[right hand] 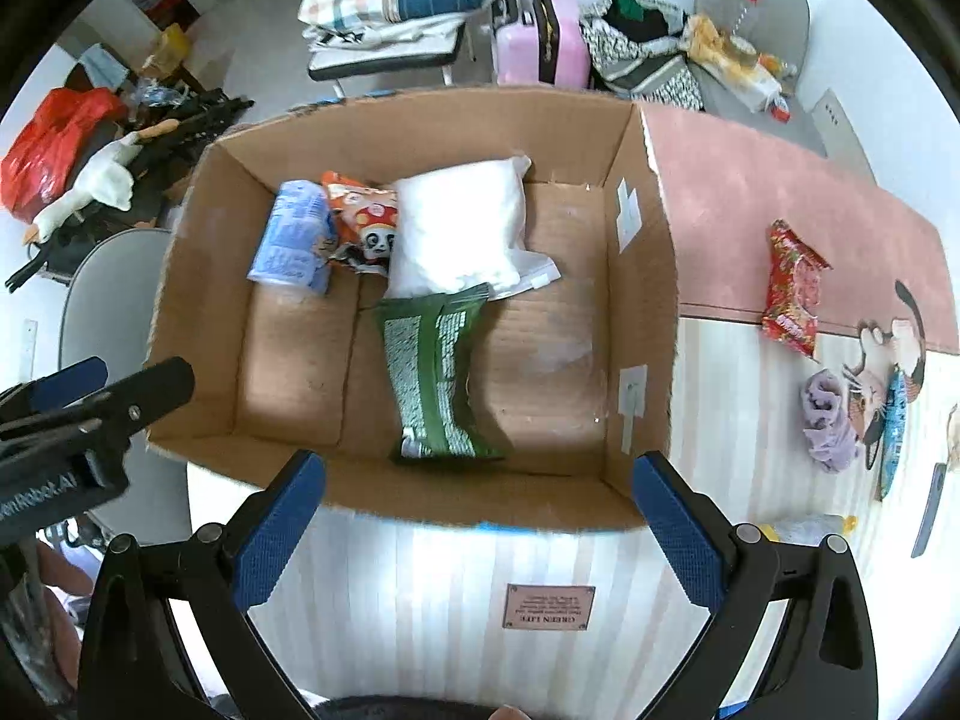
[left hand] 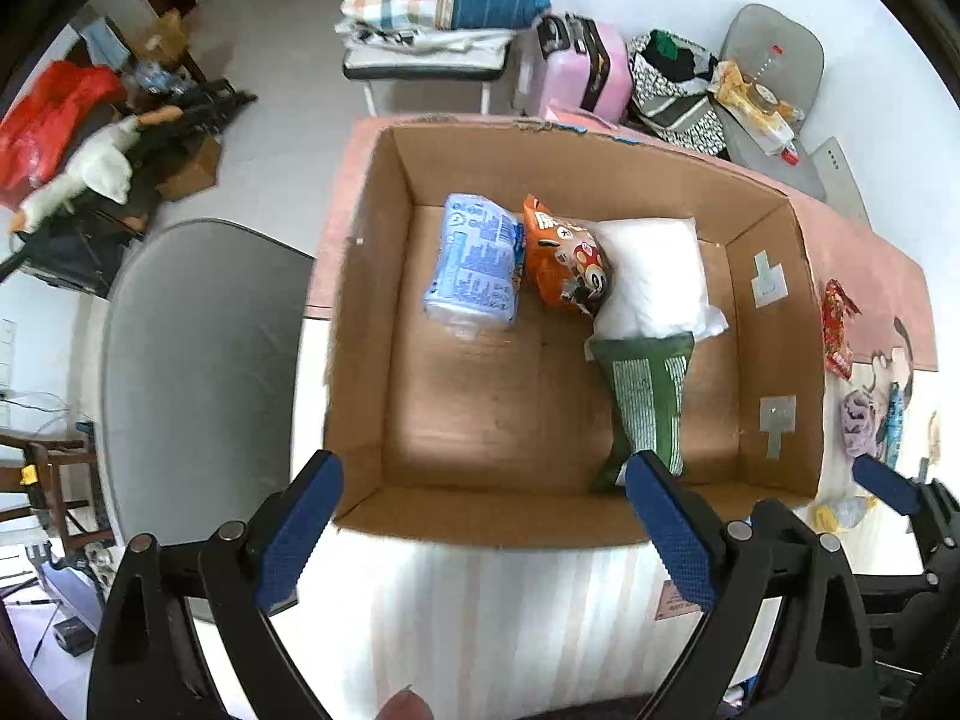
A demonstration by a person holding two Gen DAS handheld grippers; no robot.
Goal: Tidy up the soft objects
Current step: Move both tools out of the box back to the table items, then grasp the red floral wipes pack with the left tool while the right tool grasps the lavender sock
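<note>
An open cardboard box (left hand: 360, 324) (right hand: 204, 300) stands on the table. Inside lie a blue tissue pack (left hand: 474, 261) (right hand: 294, 234), an orange snack bag (left hand: 561, 255) (right hand: 360, 219), a white pillow bag (left hand: 654, 276) (right hand: 456, 222) and a green packet (left hand: 645, 396) (right hand: 435, 378). My left gripper (left hand: 486, 534) is open and empty at the box's near edge. My right gripper (right hand: 480, 534) is open and empty, also at the near edge. On the table right of the box lie a red snack bag (right hand: 792, 288) (left hand: 837, 324) and a purple cloth (right hand: 828, 420) (left hand: 858, 420).
A yellow-and-clear wrapper (right hand: 804, 525) (left hand: 840, 513) lies near the table's front right. A grey chair (left hand: 198, 372) stands left of the table. Beyond the table are a pink suitcase (left hand: 576, 66), a chair with folded bedding (left hand: 432, 6) and floor clutter with a goose plush (left hand: 90, 168).
</note>
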